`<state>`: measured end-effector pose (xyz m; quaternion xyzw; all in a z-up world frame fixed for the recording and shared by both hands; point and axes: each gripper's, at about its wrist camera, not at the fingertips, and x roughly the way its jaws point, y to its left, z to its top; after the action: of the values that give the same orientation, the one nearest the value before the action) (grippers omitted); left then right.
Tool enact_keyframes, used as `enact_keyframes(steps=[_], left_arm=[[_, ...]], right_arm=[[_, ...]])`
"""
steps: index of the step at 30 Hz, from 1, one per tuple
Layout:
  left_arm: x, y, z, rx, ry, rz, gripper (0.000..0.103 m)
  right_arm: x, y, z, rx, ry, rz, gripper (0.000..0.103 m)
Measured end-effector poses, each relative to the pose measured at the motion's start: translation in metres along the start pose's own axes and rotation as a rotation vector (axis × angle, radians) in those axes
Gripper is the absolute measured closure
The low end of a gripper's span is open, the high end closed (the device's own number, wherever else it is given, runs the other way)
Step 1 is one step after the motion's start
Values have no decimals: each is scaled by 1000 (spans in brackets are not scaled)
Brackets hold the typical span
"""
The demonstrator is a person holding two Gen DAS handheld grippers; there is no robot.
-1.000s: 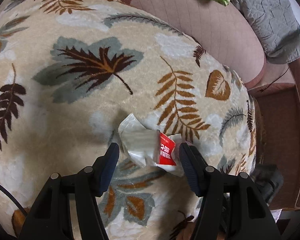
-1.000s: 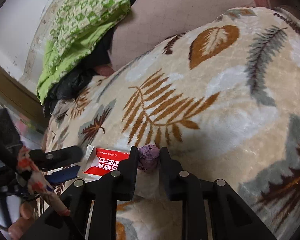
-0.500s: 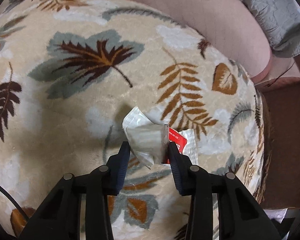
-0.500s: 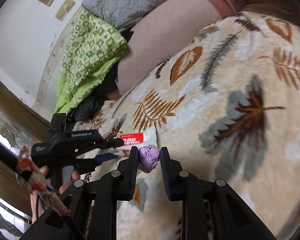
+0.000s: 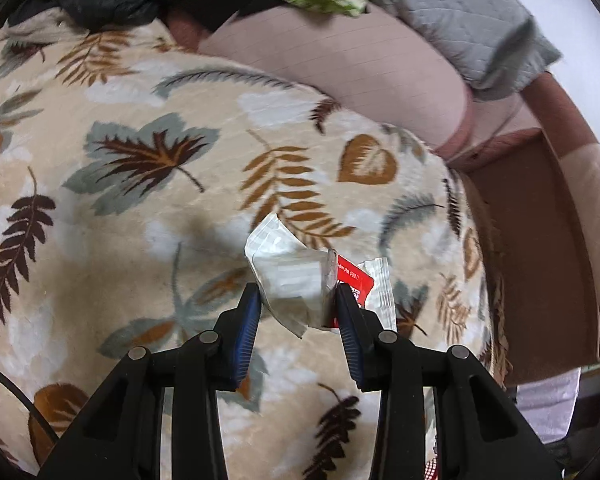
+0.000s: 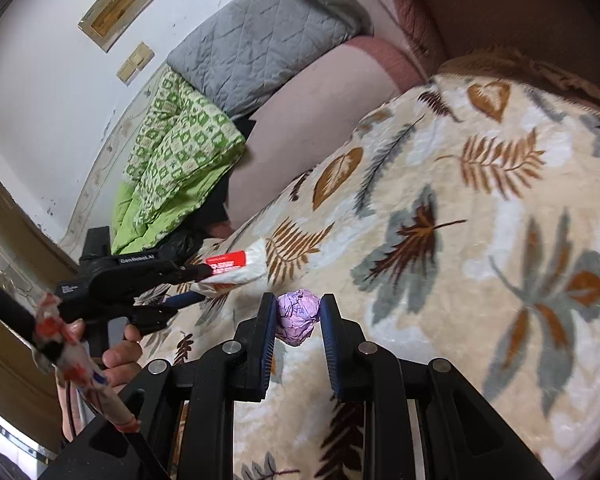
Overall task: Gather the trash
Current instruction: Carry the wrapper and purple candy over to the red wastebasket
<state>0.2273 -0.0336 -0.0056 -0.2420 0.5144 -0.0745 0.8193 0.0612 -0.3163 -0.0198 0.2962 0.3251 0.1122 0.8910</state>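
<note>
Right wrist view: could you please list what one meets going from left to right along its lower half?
Red-and-white crumpled wrapper on a black rod → hand gripping the left gripper's handle → crumpled purple foil ball clamped in the right gripper → beige leaf-patterned plush blanket.

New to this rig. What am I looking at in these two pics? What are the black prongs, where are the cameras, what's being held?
There is no robot arm here. A person carries a hand-held gripper in each hand, and each has a fisheye camera looking forward along its two fingers, so the black prongs at the bottom of each picture are those fingers.

The left wrist view shows the left hand-held gripper shut on a crumpled silver and red wrapper. The right wrist view shows the right hand-held gripper shut on a purple foil ball; at its left you also see the left one, the wrapper and the person's hand.

Below both is a leaf-print blanket; behind it a pink cushion, a grey pillow and a green quilt.
</note>
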Motion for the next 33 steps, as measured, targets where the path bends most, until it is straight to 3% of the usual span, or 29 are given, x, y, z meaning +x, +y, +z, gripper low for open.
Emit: enact_keyframes(steps=[6,12,22,33], left_arm=[[-26,-21,-27,56,-26,-51,66],[-64,-27,-94,150,-62,-100,66],[-110,-21,-191,143,-58,-198,66],[-157,-90,-243,276,-77,-287,66]], right_arm=[[-40,8,-9,-18,-47,-40,79],[-91,15,-19,-59,-113,-55,79],[-183,4,-50,-82,-195,-47,79],[-262,-19,-62,-66,-303,-33,79]])
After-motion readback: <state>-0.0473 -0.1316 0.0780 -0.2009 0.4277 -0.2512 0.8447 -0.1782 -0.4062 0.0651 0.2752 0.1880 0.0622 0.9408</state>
